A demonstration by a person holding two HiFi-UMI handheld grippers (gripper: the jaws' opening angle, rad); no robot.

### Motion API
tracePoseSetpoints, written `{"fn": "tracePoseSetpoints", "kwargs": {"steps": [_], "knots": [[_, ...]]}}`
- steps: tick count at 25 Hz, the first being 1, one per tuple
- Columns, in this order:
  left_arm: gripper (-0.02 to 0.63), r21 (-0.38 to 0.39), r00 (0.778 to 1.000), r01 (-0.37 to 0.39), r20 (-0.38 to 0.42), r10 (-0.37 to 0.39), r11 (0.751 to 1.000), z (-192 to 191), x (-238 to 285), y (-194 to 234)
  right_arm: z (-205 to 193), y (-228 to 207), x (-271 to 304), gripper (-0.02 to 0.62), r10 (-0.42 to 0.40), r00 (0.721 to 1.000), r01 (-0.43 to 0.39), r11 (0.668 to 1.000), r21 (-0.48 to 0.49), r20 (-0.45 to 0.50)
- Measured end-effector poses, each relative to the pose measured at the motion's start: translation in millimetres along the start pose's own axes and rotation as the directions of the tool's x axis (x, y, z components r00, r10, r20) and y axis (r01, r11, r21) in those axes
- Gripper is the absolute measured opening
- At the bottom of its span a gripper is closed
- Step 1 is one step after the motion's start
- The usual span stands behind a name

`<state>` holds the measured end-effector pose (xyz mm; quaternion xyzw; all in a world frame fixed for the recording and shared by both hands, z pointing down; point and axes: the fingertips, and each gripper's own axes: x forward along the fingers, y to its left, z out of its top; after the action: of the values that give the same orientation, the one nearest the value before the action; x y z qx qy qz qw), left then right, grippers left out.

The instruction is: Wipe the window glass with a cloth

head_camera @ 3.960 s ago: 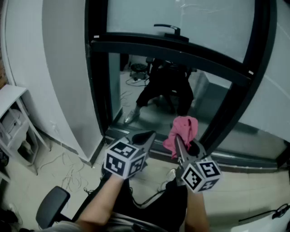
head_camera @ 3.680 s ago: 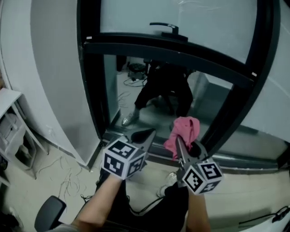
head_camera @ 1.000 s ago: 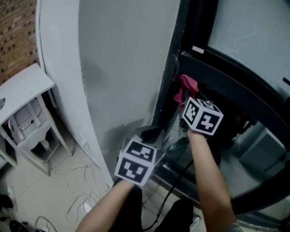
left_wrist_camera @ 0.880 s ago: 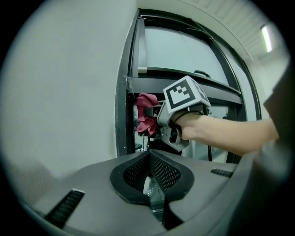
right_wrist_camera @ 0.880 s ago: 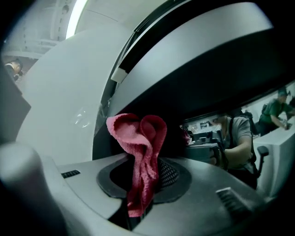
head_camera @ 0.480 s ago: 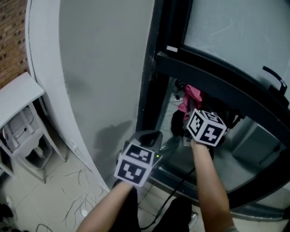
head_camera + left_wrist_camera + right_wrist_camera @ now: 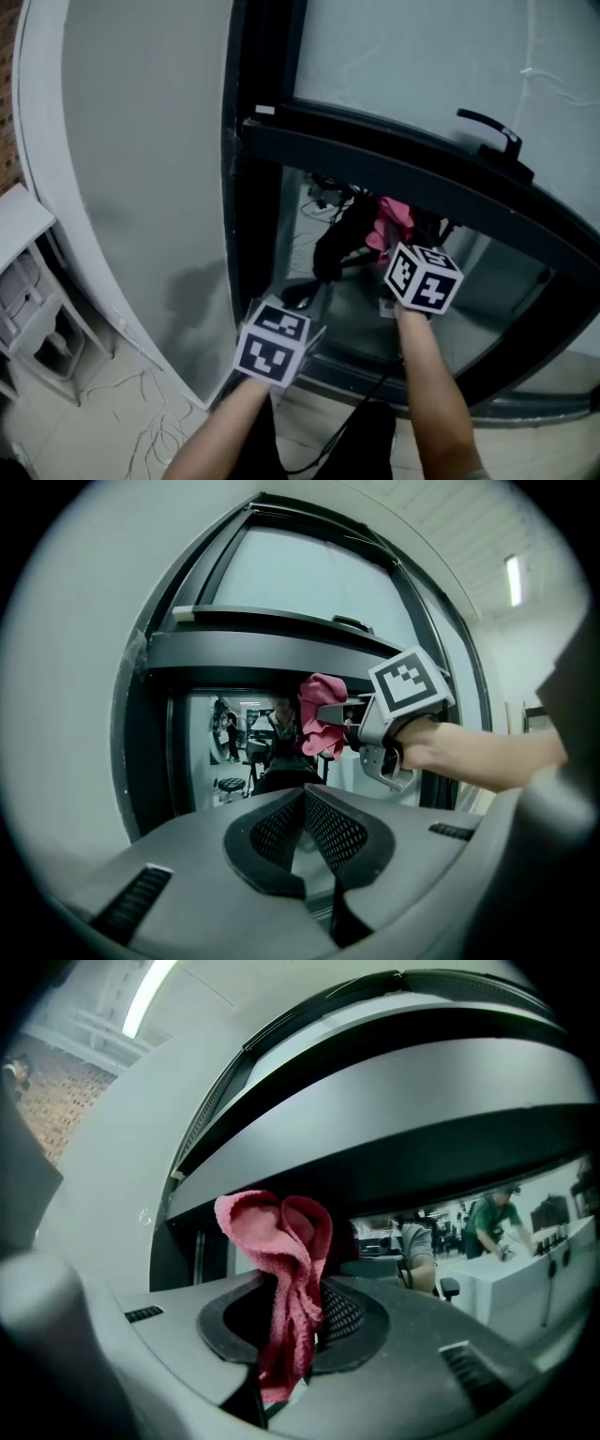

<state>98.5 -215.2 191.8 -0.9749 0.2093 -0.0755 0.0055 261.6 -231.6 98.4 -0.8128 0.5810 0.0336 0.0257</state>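
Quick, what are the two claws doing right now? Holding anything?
Left claw: closed, empty.
Right claw: closed on the cloth.

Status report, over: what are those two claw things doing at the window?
Right gripper shut on pink cloth, held at lower window glass under crossbar. Left gripper shut, empty, held low. Nothing in the way.

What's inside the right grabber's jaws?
A pink cloth, pinched in the jaws of the right gripper and bunched up above them. The bit squeezed between the jaws is covered.
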Motion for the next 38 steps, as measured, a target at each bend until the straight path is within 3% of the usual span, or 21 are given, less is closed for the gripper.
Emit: {"fn": "tracePoseSetpoints", "kwargs": {"steps": [13, 27, 38], "knots": [[0.006, 0.049, 0.989, 0.149, 0.006, -0.149, 0.988, 18.9, 42.7, -102.6, 8.1, -139.2, -81.3, 0.077, -0.190, 0.982, 0.190, 0.982, -0.003, 0.006], [0.006, 0.087, 0.948, 0.319, -0.019, -0.319, 0.944, 21.5, 84.9, -210.9, 10.5, -277.1, -172.4, 0.077, -0.403, 0.915, 0.404, 0.915, -0.012, 0.022], [0.006, 0.086, 0.908, 0.418, -0.039, -0.416, 0.904, 15.4, 110.0, -276.7, 14.3, -354.4, -221.5, 0.077, -0.509, 0.860, 0.510, 0.860, -0.012, 0.029]]}}
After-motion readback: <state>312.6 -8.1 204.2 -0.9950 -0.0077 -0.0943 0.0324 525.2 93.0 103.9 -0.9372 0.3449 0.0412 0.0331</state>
